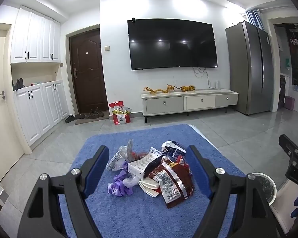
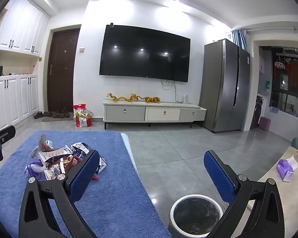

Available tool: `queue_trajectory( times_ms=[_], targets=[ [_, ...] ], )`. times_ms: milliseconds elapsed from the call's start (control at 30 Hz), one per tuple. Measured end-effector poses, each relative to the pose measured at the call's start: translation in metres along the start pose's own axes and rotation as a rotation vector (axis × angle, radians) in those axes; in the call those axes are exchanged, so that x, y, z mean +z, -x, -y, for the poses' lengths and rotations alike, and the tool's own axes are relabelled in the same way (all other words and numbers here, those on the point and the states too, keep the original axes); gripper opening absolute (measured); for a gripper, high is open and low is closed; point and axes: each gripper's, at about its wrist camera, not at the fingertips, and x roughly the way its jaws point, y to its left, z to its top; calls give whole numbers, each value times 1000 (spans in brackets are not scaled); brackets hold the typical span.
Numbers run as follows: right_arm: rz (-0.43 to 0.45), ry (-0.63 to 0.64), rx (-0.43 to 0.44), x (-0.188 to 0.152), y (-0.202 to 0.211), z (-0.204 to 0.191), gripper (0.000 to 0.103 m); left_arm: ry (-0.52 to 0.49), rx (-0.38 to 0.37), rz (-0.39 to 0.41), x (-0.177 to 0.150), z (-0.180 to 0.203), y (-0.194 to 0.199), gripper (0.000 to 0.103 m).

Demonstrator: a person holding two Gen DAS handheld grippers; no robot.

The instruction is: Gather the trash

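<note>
A pile of trash lies on a blue cloth-covered table (image 1: 129,218): a red snack wrapper (image 1: 171,180), a white carton (image 1: 138,164), a crumpled purple bag (image 1: 119,186), a dark blue-and-white packet (image 1: 172,148). My left gripper (image 1: 149,164) is open, its blue pads on either side of the pile, just above it. The pile also shows in the right wrist view (image 2: 57,158). My right gripper (image 2: 151,168) is open and empty, to the right of the pile, above the floor. A white-rimmed bin with a black liner (image 2: 195,215) stands on the floor below it.
The bin also shows at the right of the left wrist view (image 1: 266,188). A beige side table (image 2: 288,194) holds a purple tissue pack (image 2: 286,168). Farther off are a TV console (image 2: 155,113), a fridge (image 2: 226,87) and a red bag (image 2: 82,117).
</note>
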Motion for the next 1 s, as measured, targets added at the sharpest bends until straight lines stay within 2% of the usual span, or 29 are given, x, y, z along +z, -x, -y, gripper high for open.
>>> queue_trajectory(
  times_ms=[600,833,1000],
  targets=[
    [18,-64,46,-2,-2,8,103,-10,13,37,2,1,6,79],
    [32,-91,57,1,-1,7,103,-18,0,26,2,2,3,79],
    [28,-61,55,4,-4,5,103,-18,-18,8,3,0,-2,79]
  ],
)
